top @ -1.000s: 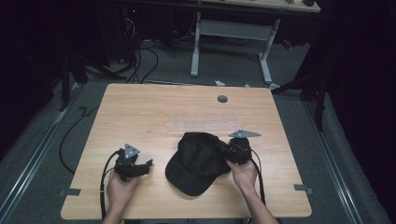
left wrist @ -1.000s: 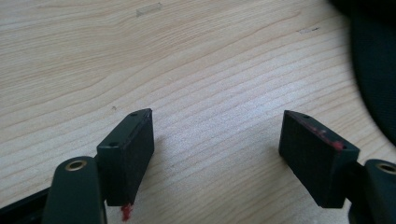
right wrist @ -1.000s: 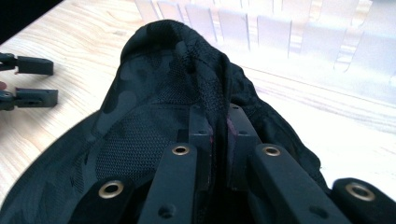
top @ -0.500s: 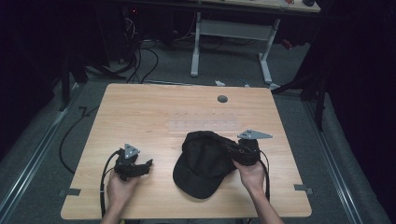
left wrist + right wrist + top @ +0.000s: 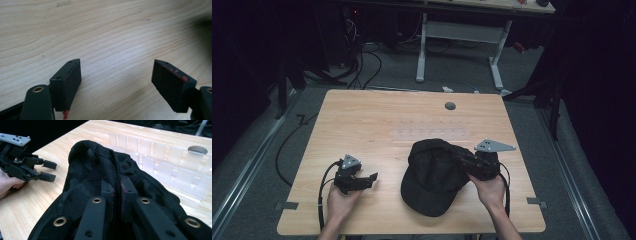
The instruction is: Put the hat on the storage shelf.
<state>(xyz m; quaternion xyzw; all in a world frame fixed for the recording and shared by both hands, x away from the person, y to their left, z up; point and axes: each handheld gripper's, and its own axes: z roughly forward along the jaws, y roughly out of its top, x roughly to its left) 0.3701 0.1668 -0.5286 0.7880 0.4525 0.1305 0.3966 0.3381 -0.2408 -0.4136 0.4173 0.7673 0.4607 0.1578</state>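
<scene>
Where the pale wooden table [image 5: 377, 125] meets the person's near edge, a black fabric baseball cap [image 5: 432, 175] lies right of centre, crown toward the far side, brim toward the person. Right gripper [image 5: 467, 163] sits at the cap's right flank; held in the right hand [image 5: 488, 191]. In the right gripper view its two black jaws stand pressed together on a pinched fold of the mesh cap [image 5: 100, 170] fabric, a thin seam of cloth between the pads. Grey three-cornered plate [image 5: 494, 146] tops that gripper.

Left gripper [image 5: 371, 178] rests low on the table at the left, well apart from the cap, cradled in the left hand [image 5: 339, 202]. Jaws point right, toward the cap. Left gripper view: jaws spread wide, bare wood grain between them, nothing held; red marks on the pad [image 5: 172, 83] edges.

A round grey grommet [image 5: 450, 106] sits near the table's far edge. A strip of clear tape patches [image 5: 429, 132] lies between grommet and cap.
</scene>
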